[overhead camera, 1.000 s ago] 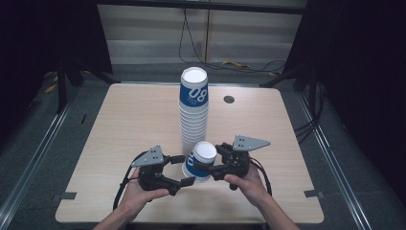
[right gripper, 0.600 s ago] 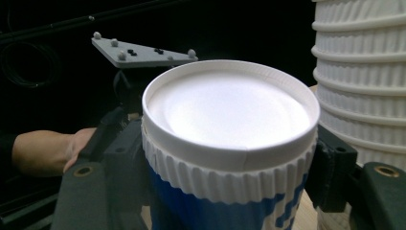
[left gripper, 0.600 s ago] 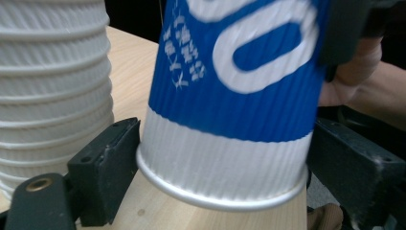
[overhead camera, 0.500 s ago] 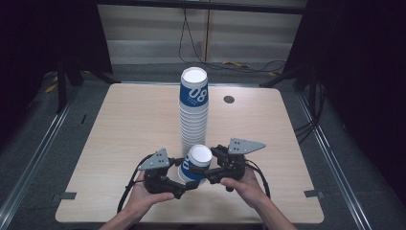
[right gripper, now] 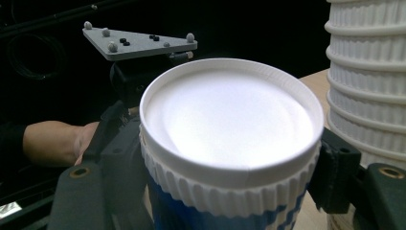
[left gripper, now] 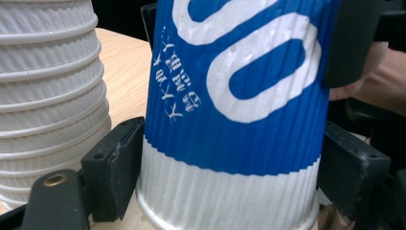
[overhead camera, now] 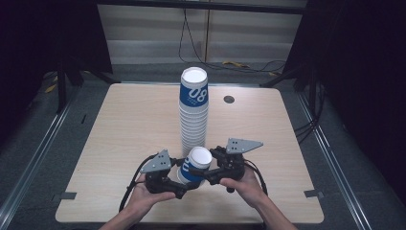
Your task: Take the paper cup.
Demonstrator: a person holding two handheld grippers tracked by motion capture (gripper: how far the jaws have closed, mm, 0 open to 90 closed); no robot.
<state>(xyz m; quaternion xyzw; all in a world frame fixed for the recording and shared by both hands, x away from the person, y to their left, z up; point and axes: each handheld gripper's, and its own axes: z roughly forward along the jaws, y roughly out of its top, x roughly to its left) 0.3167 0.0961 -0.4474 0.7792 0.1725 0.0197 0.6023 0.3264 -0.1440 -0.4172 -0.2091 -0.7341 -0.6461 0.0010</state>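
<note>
A blue-and-white paper cup (overhead camera: pixel 194 165) is held tilted above the front middle of the table, between both grippers. My left gripper (overhead camera: pixel 184 179) is shut on its lower part; in the left gripper view the black pads (left gripper: pixel 115 163) press on the cup (left gripper: pixel 239 72) on both sides. My right gripper (overhead camera: pixel 205 168) holds the cup (right gripper: pixel 225 115) just under its rim; its jaws have just been opening a little, with the cup between them and the pads (right gripper: pixel 330 167) touching it. A tall stack of cups (overhead camera: pixel 194 115) stands just behind.
The stack (left gripper: pixel 48 96) rises close beside the held cup and is near the right jaw too (right gripper: pixel 368 72). A dark round grommet (overhead camera: pixel 229 99) sits at the back of the wooden table (overhead camera: pixel 119 129). Cables lie on the floor behind.
The held cup has shifted slightly left and toward the front edge. The left gripper has come in closer around its base. The right hand has stayed put.
</note>
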